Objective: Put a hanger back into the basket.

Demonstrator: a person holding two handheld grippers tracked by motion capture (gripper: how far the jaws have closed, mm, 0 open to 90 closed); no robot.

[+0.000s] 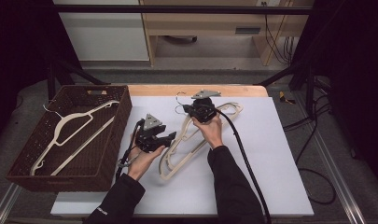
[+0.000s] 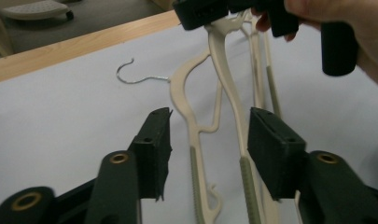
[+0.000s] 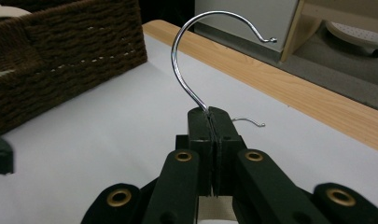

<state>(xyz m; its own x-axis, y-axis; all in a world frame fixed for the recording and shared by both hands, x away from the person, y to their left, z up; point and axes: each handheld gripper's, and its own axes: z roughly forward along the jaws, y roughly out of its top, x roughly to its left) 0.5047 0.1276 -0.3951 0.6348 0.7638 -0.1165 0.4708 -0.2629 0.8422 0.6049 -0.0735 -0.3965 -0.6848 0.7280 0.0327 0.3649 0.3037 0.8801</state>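
No readable text, label, brand, number or sign anywhere.

- My left gripper (image 2: 205, 154) has its jaws apart, above the white table (image 2: 65, 121).
- Cream hangers (image 2: 226, 88) lie between them, untouched.
- My right gripper (image 2: 233, 14) clamps one hanger's top.

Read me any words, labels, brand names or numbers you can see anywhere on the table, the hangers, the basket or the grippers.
None can be read.
Small pale mark on the person's left sleeve: too small and blurred to read.
Cream hangers, wicker basket, left gripper, right gripper: no lettering shows.
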